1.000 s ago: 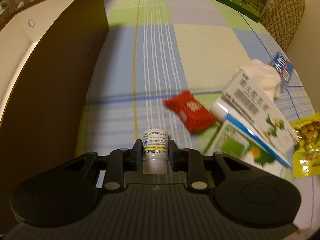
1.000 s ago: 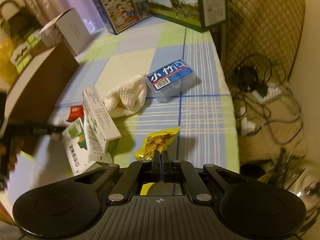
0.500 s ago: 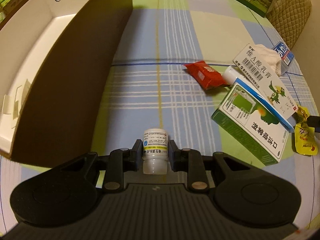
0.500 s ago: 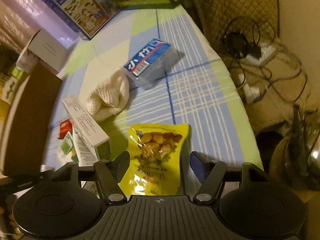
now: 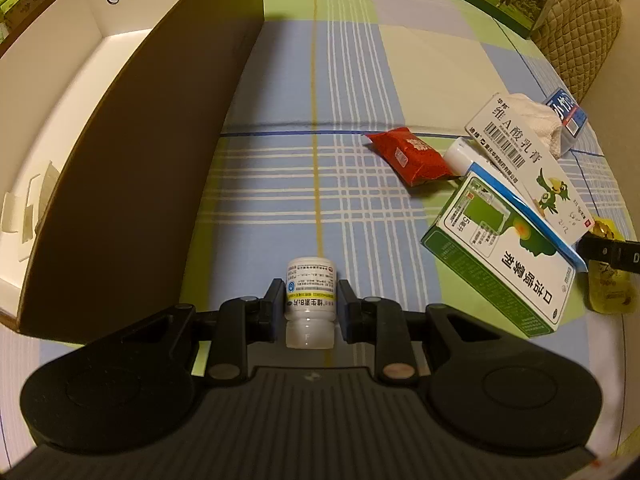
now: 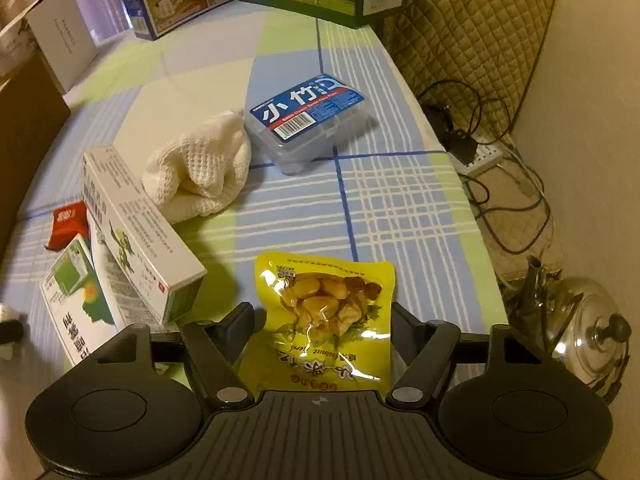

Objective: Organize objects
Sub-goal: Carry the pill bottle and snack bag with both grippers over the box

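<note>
Seen from the left wrist, the left tongs (image 5: 310, 300) held a small white pill bottle (image 5: 310, 302) clamped between their pads, the bottle raised above the plaid-clothed surface (image 5: 320, 184) with its label facing the camera. A large open cardboard box (image 5: 132, 152) with a pale interior stood to the left of the tongs, its brown wall just beside them. To the right on the cloth lay a red packet (image 5: 412, 156), then a white carton with a bird drawing (image 5: 528, 168) leaning on a green-and-white medicine box (image 5: 504, 256), with a white cloth (image 5: 536, 120) and a blue-labelled plastic case (image 5: 568, 114) behind. At the far right edge a yellow snack pouch (image 5: 608, 280) showed beside a dark finger of the other tongs. Seen from the right wrist, the right tongs (image 6: 322, 320) stood wide, their fingers either side of the yellow snack pouch (image 6: 324, 320), which lay flat on the cloth between them; the pads were close to its edges without visibly pressing on it. To the left of the pouch the bird carton (image 6: 136, 228) rested on the green-and-white box (image 6: 76, 300), with the red packet (image 6: 66, 224) beyond. The white cloth (image 6: 200, 168) sat ahead, touching the clear case with the blue label (image 6: 308, 120). Off the right edge of the surface, cables and a metal kettle (image 6: 584, 328) lay on the floor.
</note>
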Tool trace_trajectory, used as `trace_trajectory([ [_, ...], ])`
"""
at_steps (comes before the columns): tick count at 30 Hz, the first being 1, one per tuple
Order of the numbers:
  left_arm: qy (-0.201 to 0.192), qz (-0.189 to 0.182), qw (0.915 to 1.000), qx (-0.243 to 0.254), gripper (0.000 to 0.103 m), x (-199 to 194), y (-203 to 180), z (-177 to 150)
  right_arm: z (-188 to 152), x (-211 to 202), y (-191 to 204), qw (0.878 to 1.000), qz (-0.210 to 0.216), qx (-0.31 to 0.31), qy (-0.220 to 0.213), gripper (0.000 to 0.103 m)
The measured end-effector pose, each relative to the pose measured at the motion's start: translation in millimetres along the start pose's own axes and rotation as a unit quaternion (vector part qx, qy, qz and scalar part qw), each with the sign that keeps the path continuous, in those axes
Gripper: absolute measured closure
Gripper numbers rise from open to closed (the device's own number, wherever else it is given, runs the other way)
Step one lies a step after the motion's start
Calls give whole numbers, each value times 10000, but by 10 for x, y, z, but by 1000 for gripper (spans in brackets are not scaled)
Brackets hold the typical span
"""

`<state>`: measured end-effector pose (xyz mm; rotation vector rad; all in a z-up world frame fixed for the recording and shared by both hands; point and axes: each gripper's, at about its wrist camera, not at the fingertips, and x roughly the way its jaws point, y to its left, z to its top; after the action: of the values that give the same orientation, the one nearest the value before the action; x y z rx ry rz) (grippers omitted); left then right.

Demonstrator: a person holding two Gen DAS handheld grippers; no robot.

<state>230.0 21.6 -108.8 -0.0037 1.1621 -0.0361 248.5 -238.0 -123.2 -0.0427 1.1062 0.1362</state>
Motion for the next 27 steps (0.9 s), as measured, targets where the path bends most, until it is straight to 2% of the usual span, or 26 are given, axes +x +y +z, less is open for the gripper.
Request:
trace_trajectory([
  [4, 7, -20, 10000, 21, 81, 3, -2, -6, 1, -54, -67, 9998, 177, 116, -40, 43],
  [9, 14, -68, 10000, 48, 81, -21, -12, -35, -11, -119, -141, 9989, 451, 137, -12, 48],
  [18, -50, -121, 9999, 2, 81, -140, 15, -119, -207, -290, -214, 9969, 761, 143, 110, 51],
  [27, -180, -199, 9996, -33, 81, -377, 28, -211, -228, -621, -123, 9934, 1139, -85, -61, 51],
])
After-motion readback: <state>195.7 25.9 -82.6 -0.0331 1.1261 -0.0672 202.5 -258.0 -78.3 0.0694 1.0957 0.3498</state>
